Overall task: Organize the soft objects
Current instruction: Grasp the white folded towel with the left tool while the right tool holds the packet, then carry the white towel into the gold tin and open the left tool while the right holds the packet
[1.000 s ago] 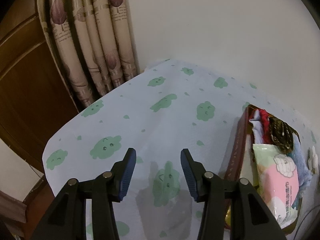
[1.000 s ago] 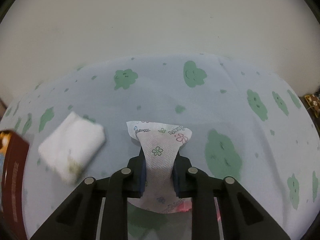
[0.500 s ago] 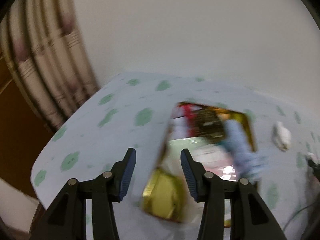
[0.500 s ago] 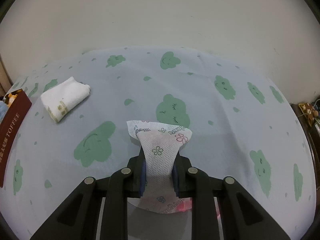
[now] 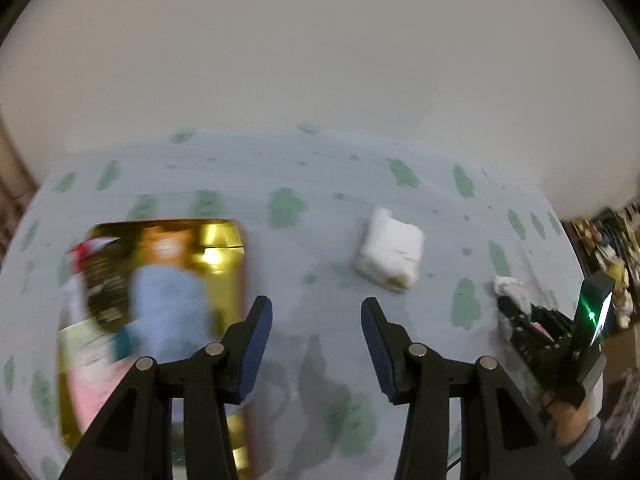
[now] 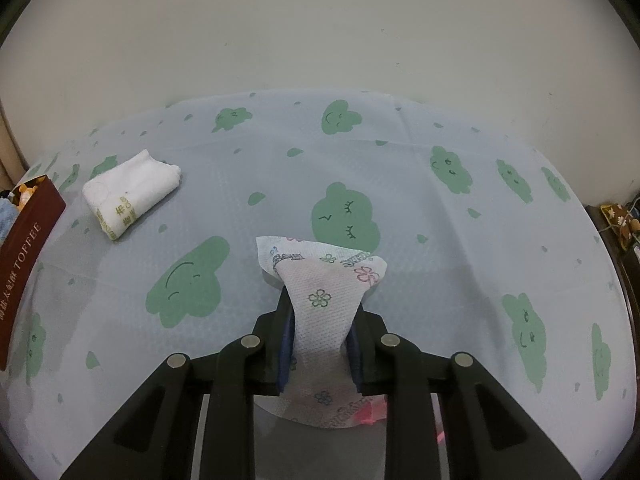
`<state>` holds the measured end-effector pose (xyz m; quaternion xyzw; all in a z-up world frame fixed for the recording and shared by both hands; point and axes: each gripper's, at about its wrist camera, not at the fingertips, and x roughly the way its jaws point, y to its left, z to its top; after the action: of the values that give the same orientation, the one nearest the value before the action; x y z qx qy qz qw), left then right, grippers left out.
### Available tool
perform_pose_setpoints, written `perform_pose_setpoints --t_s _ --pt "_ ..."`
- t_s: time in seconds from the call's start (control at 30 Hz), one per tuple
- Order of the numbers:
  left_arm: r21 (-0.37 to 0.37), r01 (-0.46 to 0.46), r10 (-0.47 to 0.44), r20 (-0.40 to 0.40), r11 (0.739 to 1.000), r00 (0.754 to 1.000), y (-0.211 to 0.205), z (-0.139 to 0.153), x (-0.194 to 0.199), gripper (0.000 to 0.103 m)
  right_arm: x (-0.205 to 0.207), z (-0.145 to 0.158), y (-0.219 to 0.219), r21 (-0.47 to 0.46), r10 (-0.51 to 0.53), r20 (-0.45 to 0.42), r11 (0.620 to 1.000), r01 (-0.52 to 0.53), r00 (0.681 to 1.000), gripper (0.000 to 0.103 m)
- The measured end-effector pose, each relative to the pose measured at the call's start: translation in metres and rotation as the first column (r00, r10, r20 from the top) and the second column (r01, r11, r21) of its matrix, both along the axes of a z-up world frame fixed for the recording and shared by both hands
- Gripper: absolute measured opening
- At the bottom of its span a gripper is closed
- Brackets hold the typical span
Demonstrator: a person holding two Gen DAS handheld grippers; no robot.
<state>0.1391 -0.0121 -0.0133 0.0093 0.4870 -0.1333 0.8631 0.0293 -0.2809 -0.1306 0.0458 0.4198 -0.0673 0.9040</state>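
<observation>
Mid-table, right fingers point(image 6: 320, 344) clamp floral packet point(image 6: 324, 300); left fingers point(image 5: 316, 344) apart, bare cloth point(image 5: 320, 208) beyond.

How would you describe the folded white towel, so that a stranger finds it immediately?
On the tablecloth with green clouds, look beside the dark red toffee box. The folded white towel lies there alone, plain white with gold lettering, unlike the flower-printed packet.

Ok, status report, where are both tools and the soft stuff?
Left tool open, empty. Right tool shut on flowered packet. Folded white towel loose on tablecloth, beside toffee box. Nothing in the way.
</observation>
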Motion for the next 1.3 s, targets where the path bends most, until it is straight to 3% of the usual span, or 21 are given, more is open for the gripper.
perform_pose_setpoints --t_s 0.17,0.33,0.57,0.83,0.93,1.03,1.13,1.2,1.3 --pt "0.075 0.112 -0.112 -0.003 0.991 0.994 -0.06 -0.02 0.017 0.047 0.0 0.0 -0.001 0.01 0.002 0.0 1.0 -0.002 1.0 0.023" --pt "0.176 0.208 -0.211 -0.004 0.962 0.978 -0.106 -0.042 0.033 0.047 0.0 0.0 -0.003 0.022 0.004 0.001 1.0 -0.004 1.0 0.024" --pt "0.232 0.257 -0.252 -0.05 0.938 0.966 -0.134 -0.067 0.05 0.047 0.0 -0.001 -0.008 0.052 0.009 0.007 0.999 -0.01 1.0 0.025" --pt "0.275 0.217 -0.215 -0.04 0.937 0.976 -0.125 -0.087 0.068 0.047 -0.001 -0.002 -0.009 0.069 0.011 0.011 0.998 -0.012 1.0 0.026" --pt "0.244 0.204 -0.202 -0.032 0.948 0.979 -0.116 -0.087 0.073 0.047 -0.001 -0.002 -0.009 0.066 0.012 0.01 0.998 -0.013 1.0 0.026" --pt "0.145 0.175 -0.172 -0.038 0.974 0.984 -0.102 -0.084 0.078 0.047 -0.001 -0.002 -0.009 0.066 0.013 0.01 0.998 -0.013 1.0 0.026" --pt "0.107 0.114 -0.11 -0.044 0.988 0.993 -0.089 -0.083 0.085 0.029 -0.001 -0.002 -0.008 0.066 0.012 0.01 0.998 -0.013 1.0 0.026" --pt "0.06 0.104 -0.101 -0.045 0.993 0.994 -0.082 -0.081 0.087 0.025 0.0 -0.002 -0.008 0.065 0.012 0.01 0.998 -0.013 1.0 0.026" --pt "0.06 0.097 -0.095 -0.023 0.994 0.995 -0.08 -0.076 0.087 0.021 -0.001 -0.002 -0.008 0.064 0.013 0.009 0.998 -0.013 1.0 0.026"
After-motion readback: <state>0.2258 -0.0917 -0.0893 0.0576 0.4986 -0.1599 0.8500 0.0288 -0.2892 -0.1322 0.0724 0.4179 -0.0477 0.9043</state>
